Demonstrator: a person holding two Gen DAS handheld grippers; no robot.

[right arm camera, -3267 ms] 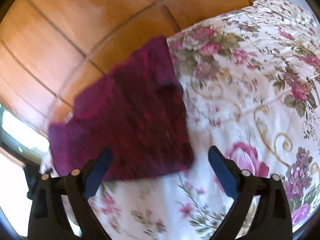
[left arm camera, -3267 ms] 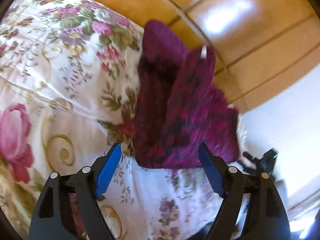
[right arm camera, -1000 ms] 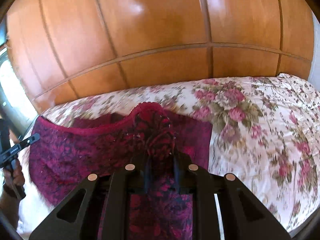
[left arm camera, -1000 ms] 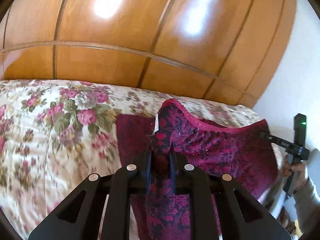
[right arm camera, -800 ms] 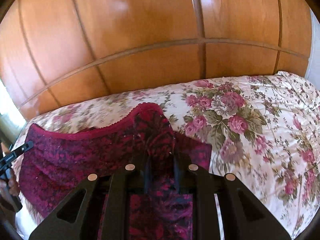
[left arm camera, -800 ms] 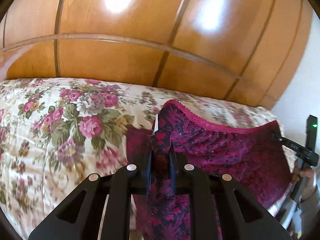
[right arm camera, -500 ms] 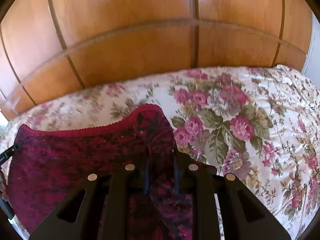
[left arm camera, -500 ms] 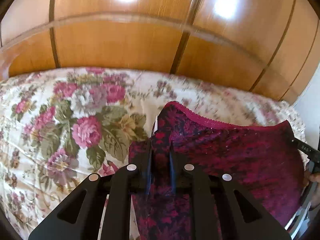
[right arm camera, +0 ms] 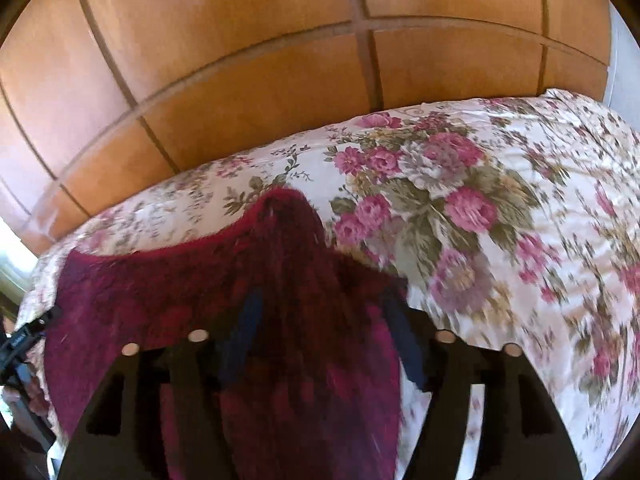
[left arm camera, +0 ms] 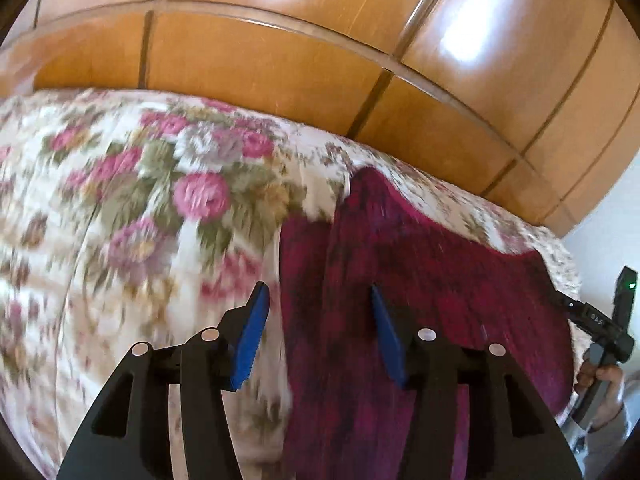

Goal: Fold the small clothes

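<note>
A dark red patterned garment [left arm camera: 420, 280] lies on the floral bedspread [left arm camera: 120, 220], one corner still peaked up between the jaws. My left gripper [left arm camera: 316, 332] is open, its blue pads apart over the garment's left edge. In the right wrist view the same garment [right arm camera: 160, 296] spreads to the left, its raised corner standing between the jaws of my right gripper [right arm camera: 324, 340], which is open. The right gripper's handle also shows at the far right of the left wrist view [left arm camera: 600, 320], held by a hand.
A glossy wooden panelled wall [left arm camera: 320, 60] runs right behind the bed, also in the right wrist view [right arm camera: 280, 60]. The floral bedspread [right arm camera: 500, 220] stretches wide to the right of the garment. A white wall [left arm camera: 616, 220] stands at the right.
Both grippers were shut on the garment's upper corners half a second ago; both have now opened and let go. The garment has dropped lower onto the bedspread.
</note>
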